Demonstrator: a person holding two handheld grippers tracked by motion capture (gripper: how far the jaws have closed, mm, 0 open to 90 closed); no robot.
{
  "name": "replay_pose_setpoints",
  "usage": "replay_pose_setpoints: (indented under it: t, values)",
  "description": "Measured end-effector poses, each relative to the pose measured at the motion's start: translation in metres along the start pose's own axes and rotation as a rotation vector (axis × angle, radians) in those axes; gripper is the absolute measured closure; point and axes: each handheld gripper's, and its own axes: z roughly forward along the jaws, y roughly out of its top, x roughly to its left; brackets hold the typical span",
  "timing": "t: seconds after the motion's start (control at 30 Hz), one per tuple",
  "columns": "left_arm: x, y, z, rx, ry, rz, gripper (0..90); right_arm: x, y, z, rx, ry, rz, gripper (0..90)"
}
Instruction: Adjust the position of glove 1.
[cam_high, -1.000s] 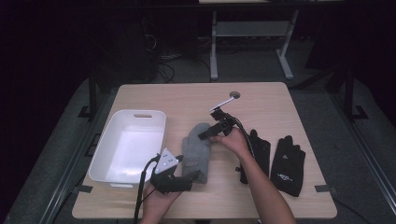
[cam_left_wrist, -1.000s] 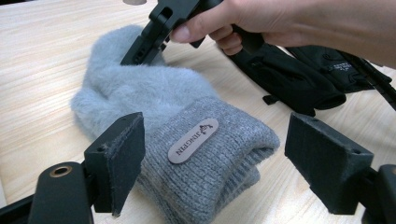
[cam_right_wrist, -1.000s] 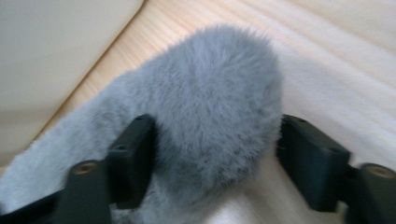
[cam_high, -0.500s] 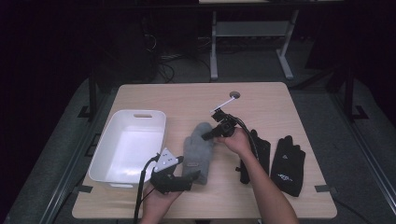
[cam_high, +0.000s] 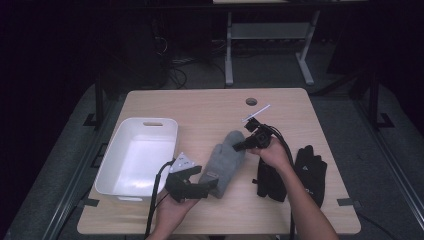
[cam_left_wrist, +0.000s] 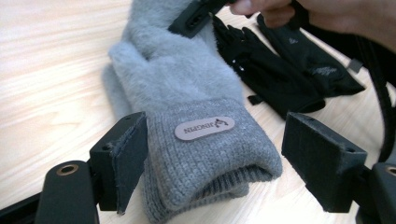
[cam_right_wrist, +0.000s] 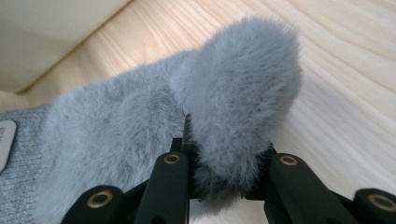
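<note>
A fluffy grey mitten lies on the wooden table, cuff toward the person. In the right gripper view the mitten's rounded tip is pinched between the jaws of my right gripper, which have just been closing and now press on the fur. In the high view my right gripper holds that tip just above the table. My left gripper sits at the cuff end. In the left gripper view the knitted cuff with its label lies between the wide-apart jaws of my left gripper, unsqueezed.
A white plastic bin stands at the table's left. Two black gloves lie to the right of the mitten, under the person's right forearm. A cable hole is near the far edge.
The right gripper's jaws have shut on the mitten's tip, and it has moved to the right and slightly up, drawing the mitten out longer. The left gripper has stayed put.
</note>
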Motion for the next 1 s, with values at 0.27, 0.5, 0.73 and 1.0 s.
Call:
replay_pose_setpoints:
  t: [0.27, 0.5, 0.73, 1.0]
  values:
    - [0.013, 0.005, 0.014, 0.058, -0.015, -0.113, 24.0, -0.006, -0.015, -0.01, -0.029, -0.031, -0.015, 75.6]
    - [0.025, 0.002, 0.031, 0.15, -0.068, -0.251, 25.1, -0.01, -0.024, -0.009, -0.036, -0.033, -0.005, 75.4]
    - [0.032, 0.0, 0.044, 0.239, -0.131, -0.346, 22.5, -0.007, -0.023, -0.006, -0.026, -0.059, -0.04, 75.4]
    - [0.039, -0.004, 0.049, 0.269, -0.176, -0.371, 31.7, -0.008, -0.025, -0.006, -0.032, -0.058, -0.033, 75.3]
